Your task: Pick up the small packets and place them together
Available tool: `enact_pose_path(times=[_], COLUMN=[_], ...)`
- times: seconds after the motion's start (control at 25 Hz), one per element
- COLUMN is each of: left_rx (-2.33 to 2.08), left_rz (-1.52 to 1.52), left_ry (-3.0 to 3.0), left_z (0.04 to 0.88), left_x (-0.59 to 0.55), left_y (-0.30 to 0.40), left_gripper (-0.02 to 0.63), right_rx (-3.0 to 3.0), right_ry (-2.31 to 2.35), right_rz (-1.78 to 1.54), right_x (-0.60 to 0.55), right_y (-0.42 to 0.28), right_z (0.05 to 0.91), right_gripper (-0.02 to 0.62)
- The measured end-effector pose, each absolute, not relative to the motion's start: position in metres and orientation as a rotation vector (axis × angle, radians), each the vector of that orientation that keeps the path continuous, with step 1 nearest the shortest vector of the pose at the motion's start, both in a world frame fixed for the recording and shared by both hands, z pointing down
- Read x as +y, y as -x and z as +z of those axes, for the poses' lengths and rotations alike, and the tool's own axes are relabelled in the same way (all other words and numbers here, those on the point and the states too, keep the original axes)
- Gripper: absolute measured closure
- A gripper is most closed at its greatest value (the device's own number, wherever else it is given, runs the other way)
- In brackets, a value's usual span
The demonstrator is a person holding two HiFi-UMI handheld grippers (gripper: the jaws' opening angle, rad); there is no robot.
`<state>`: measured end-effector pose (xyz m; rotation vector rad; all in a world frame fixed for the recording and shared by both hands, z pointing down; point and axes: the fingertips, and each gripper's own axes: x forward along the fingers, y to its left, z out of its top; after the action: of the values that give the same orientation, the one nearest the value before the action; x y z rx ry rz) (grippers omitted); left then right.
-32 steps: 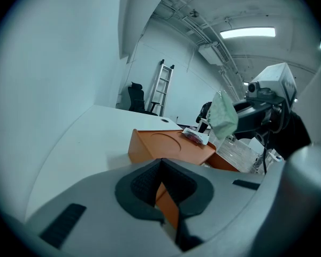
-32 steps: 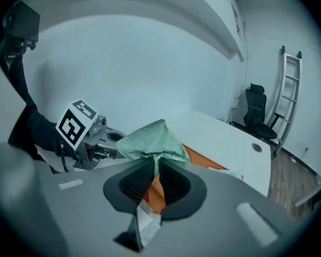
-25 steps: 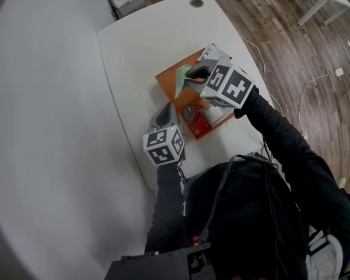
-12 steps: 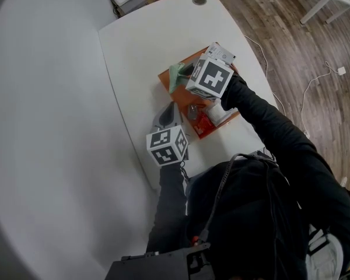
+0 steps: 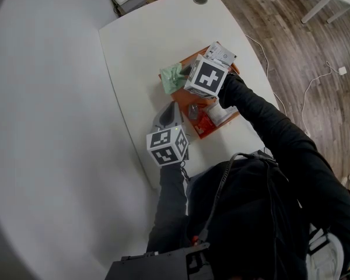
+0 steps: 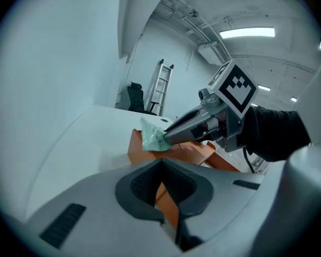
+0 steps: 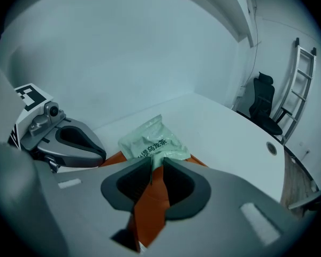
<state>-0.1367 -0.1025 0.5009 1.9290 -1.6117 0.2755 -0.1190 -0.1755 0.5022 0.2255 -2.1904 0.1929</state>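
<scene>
Green packet: near edge hidden between the opening jaws of the right gripper.
Orange tray: largely covered by that gripper and the sleeve.
Red item: partly hidden, kind unclear.

One white table carries one orange tray. At least three packets show: one pale green packet at the tray's ten o'clock, one white printed packet at one o'clock and one red packet at six o'clock. Beyond stand one office chair and one ladder.
</scene>
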Motion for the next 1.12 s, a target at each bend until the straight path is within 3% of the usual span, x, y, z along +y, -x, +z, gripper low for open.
enact_pose_path(times=[0.2,0.76,1.12], left_rx=[-1.614,-1.611,-1.612], left_rz=[0.278,0.27,0.265], left_ry=[-1.926,-1.927,-1.928], left_z=[0.499,0.5,0.5], left_x=[-0.103,-0.105,-0.104], left_y=[0.136,0.137,0.138], left_gripper=[0.604,0.604,0.604], right_rx=[-2.199,-2.251,-2.136], right_ry=[-0.225,-0.209,-0.115], right_rz=[0.201,0.112,0.15], right_x=[-0.179,-0.156,-0.104], right_y=[0.116,0.058,0.015], right_z=[0.499,0.45,0.487], right_gripper=[0.483,0.483,0.483])
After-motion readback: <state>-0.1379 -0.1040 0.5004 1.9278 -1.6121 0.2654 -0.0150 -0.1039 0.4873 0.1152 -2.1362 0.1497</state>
